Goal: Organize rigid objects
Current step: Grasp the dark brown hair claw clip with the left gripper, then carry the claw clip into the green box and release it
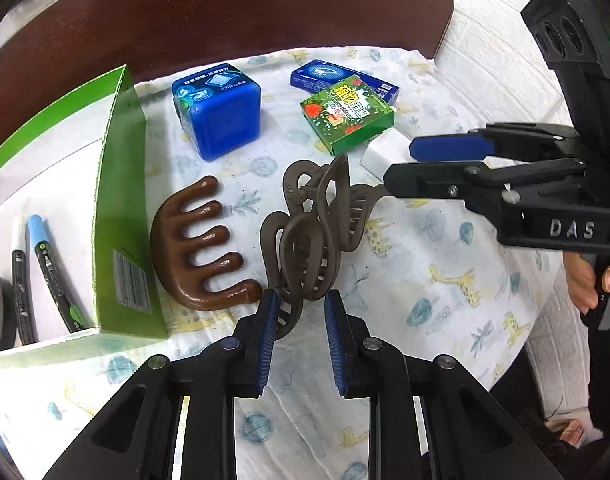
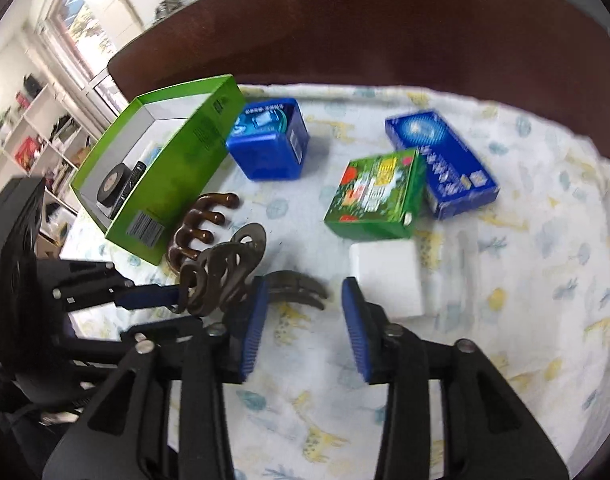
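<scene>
The cloth [image 1: 425, 280] looks like soft, crinkled cotton with a matt print. The comb [image 1: 201, 248] is glossy, smooth, wood-like brown. The hair clip [image 1: 305, 232] is matt grey-brown plastic. The cube [image 1: 221, 116] is shiny blue plastic. The green box [image 1: 121, 220] is smooth, slightly glossy cardboard.
</scene>
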Demonstrator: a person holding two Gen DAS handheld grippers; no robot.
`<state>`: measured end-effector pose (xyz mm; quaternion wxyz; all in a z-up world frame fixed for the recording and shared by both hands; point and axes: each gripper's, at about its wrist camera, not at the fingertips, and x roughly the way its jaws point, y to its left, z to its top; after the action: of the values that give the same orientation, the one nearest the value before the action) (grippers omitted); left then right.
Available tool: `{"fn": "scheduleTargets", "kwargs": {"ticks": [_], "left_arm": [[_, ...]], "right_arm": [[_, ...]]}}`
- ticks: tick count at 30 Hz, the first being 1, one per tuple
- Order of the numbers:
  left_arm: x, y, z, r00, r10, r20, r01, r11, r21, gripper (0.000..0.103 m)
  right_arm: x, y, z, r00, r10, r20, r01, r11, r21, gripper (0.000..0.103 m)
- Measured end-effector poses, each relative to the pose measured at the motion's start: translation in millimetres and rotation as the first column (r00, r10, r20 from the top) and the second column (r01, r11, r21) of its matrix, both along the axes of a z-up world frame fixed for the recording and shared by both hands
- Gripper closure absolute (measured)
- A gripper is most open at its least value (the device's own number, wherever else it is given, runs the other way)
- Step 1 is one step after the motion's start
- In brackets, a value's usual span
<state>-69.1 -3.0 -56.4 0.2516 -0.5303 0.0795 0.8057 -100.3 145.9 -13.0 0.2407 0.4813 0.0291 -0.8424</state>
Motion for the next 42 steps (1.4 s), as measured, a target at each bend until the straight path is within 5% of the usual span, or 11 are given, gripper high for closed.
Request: {"fn": "scheduleTargets", "kwargs": {"ticks": [8,21,26,36,42], "left_arm": [[-7,-9,2,0.998,0.056,0.035,-0.057,0.998,0.028,0.08],[-13,-24,-5,0.988,0.124,0.086,-0.129,0.99,0.053,0.08],[-17,-28,-1,0.987,0.13,0.089,-0.138,0.987,0.087,0.08],[0,-17,19,0.999,0.026,0.045,-0.03,0.995,0.092,0.08],[8,-18,46,0.999,0.0,-0.046,0.003,0.998,0.07,0.08]], "right_arm": [[1,-26,-14,0.989,0.146,-0.033,-0.14,0.981,0.136,0.051],[-24,-36,-24,0.977,0.211,-0.038,-0.206,0.973,0.101,0.052],[-20,-31,-23,0.983,0.181,-0.039,-0.177,0.981,0.085,0.082],[7,-11,-8,0.989,0.136,-0.063,-0.132,0.989,0.065,0.082],[11,-10,12,0.987,0.114,-0.117,-0.11,0.993,0.041,0.082]]}}
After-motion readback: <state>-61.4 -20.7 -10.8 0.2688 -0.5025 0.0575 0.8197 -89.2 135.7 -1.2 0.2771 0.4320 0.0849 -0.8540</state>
